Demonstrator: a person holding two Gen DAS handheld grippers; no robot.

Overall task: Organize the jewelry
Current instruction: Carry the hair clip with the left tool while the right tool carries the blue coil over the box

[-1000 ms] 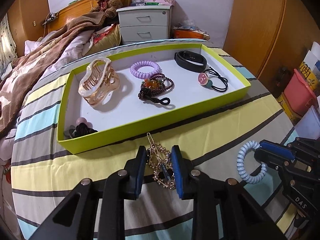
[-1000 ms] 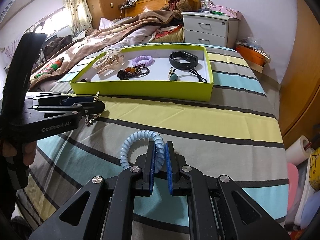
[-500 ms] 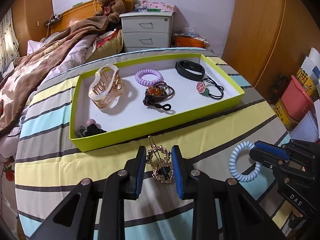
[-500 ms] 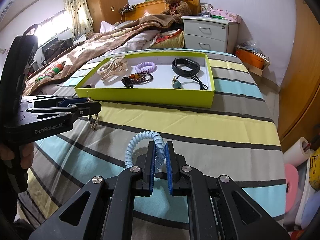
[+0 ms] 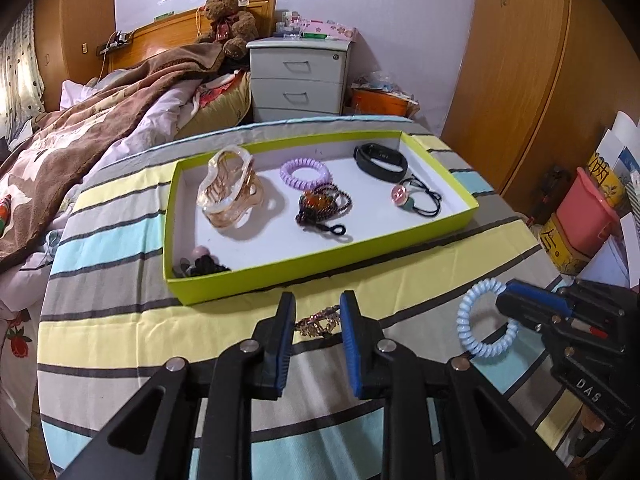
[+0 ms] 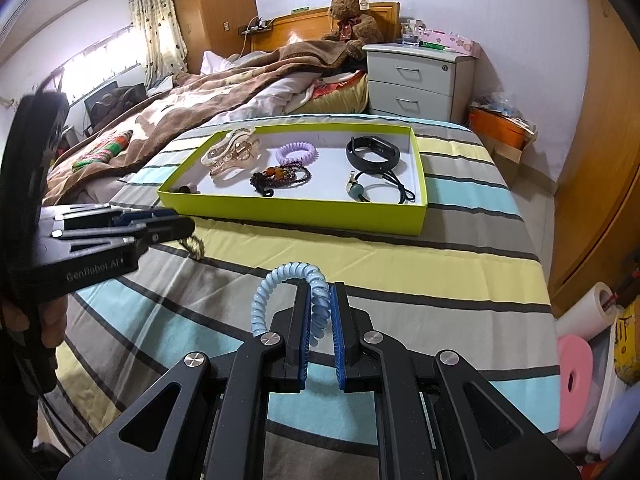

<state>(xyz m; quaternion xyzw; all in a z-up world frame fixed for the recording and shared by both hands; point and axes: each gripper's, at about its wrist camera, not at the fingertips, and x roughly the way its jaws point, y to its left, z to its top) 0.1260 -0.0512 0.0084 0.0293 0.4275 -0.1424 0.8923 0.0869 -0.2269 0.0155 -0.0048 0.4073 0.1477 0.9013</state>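
Note:
My left gripper (image 5: pixel 317 308) is shut on a gold ornate hair clip (image 5: pixel 318 323), held above the striped cloth just in front of the lime-green tray (image 5: pixel 320 270). My right gripper (image 6: pixel 319 300) is shut on a light-blue spiral hair tie (image 6: pixel 294 280), which also shows in the left wrist view (image 5: pixel 480 322). The tray (image 6: pixel 296 212) holds a clear claw clip (image 5: pixel 230 190), a purple spiral tie (image 5: pixel 306 172), a dark bead bracelet (image 5: pixel 322 206), a black band (image 5: pixel 380 160), a charm hair elastic (image 5: pixel 416 198) and a dark scrunchie (image 5: pixel 200 266).
The striped cloth (image 6: pixel 400 264) covers the round table. A bed with a brown blanket (image 5: pixel 80 140) lies left, a grey nightstand (image 5: pixel 298 80) behind, wooden wardrobes (image 5: pixel 520 60) right. A pink bin (image 5: pixel 586 212) stands low right.
Both grippers have lifted and pulled back with their items. The gold clip has swung from upright to lying crosswise between the left fingers. The tray looks farther away.

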